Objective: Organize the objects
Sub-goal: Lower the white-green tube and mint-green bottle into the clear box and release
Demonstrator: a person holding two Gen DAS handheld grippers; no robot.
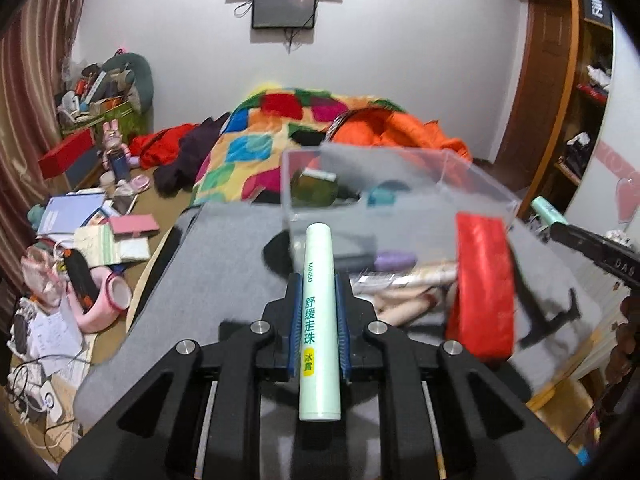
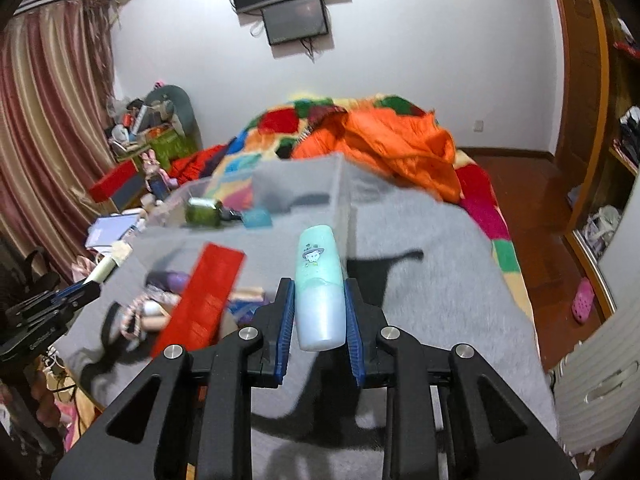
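Observation:
My left gripper (image 1: 318,284) is shut on a pale green tube (image 1: 319,316) with green lettering, held lengthwise above the grey cloth (image 1: 224,264). My right gripper (image 2: 319,284) is shut on a mint-green bottle (image 2: 319,280) with a small cartoon print. A clear plastic box (image 1: 384,188) stands ahead on the cloth, with a dark green bottle (image 1: 314,188) and a teal item (image 1: 384,196) seen through it. A red packet (image 1: 482,284) stands tilted at the box's right. In the right wrist view the left gripper (image 2: 90,282) shows at the left with the tube's tip (image 2: 105,266).
Small toiletries (image 1: 404,280) lie heaped on the cloth beside the red packet. A patchwork quilt (image 1: 260,140) and orange bedding (image 2: 392,140) cover the bed behind. Books and clutter (image 1: 88,220) fill the floor at left. A wooden wardrobe (image 2: 584,80) stands at right.

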